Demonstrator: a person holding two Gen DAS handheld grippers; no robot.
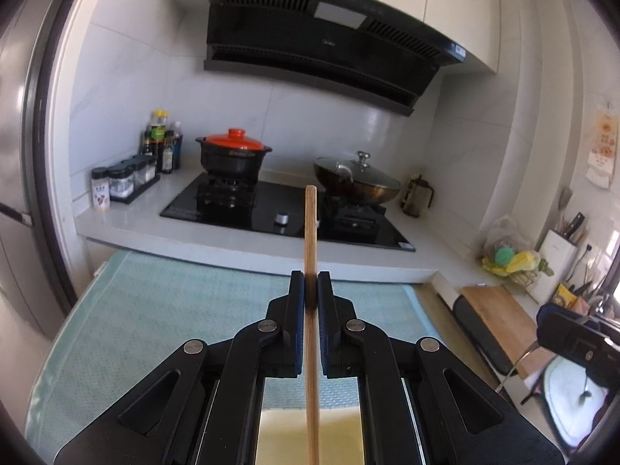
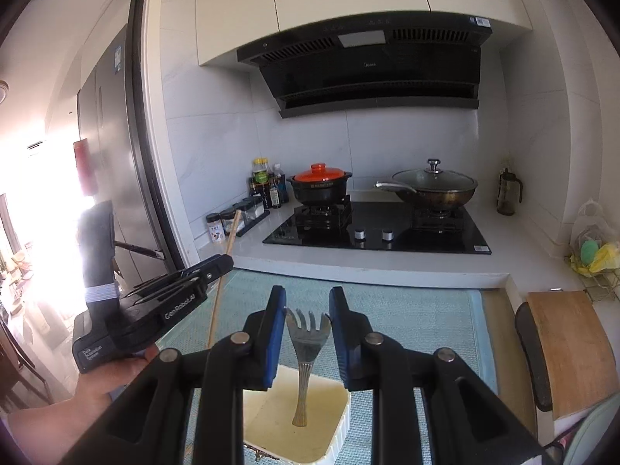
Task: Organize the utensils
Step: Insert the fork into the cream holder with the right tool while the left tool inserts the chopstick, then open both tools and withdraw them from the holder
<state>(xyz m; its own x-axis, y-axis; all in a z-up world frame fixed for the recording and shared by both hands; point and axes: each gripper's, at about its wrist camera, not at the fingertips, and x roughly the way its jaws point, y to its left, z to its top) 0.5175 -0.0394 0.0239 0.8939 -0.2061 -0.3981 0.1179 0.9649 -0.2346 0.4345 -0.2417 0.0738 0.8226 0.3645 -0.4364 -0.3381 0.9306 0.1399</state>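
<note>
a pale green mat (image 2: 426,321) covers the counter (image 2: 387,263), a cream tray (image 2: 341,422) on it. left tongs (image 1: 311,283) clamp a long wooden chopstick (image 1: 310,232), upright. right tongs (image 2: 308,310), tilted down above the tray, pinch a metal fork (image 2: 308,333), handle hanging.

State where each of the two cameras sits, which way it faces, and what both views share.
Left wrist: sits on the left tongs, facing the stove; they pinch a wooden chopstick; the right tongs show at the right edge.
Right wrist: sits on the right tongs, facing the same stove; they hold a metal fork above a cream tray; the left tongs and hand show at left.
Shared: red-lidded pot, lidded wok, teal mat.
</note>
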